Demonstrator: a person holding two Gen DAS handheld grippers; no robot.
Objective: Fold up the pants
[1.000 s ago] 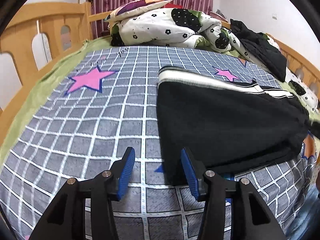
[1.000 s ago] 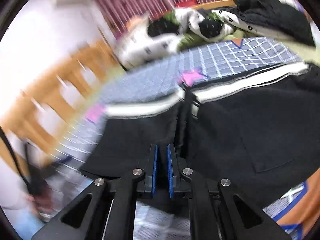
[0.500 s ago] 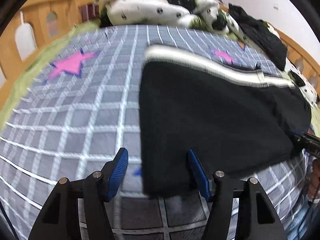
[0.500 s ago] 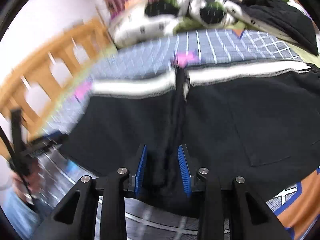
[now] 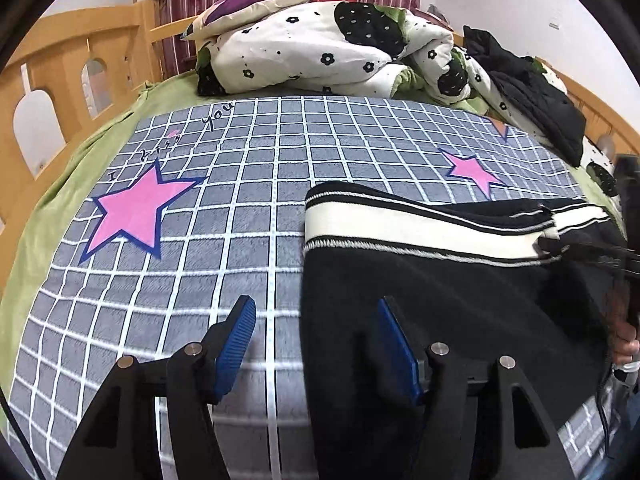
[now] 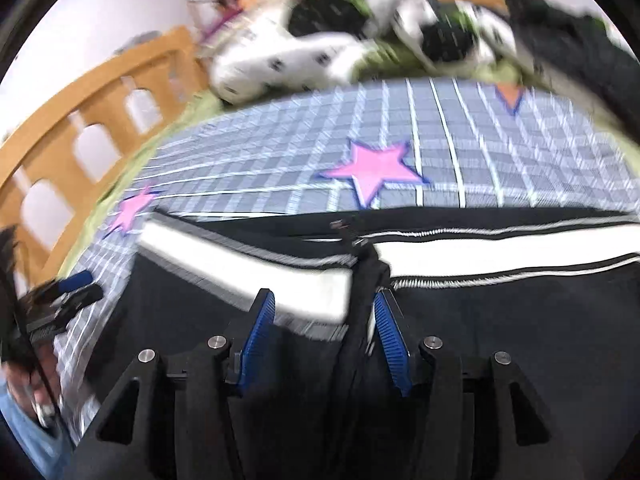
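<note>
Even, bright indoor light with soft shadows. The left wrist view is sharp; the right wrist view smears with motion blur. Both bend strongly at their dark round edges.

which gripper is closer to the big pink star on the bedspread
Left. The left gripper sits just below the big pink star, beside the pants. The right gripper, jaws opening, is over the pants' middle, farther off.

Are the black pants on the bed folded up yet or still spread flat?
Still spread flat. The black pants lie open across the checked blanket, with the white striped waistband stretched wide.
</note>
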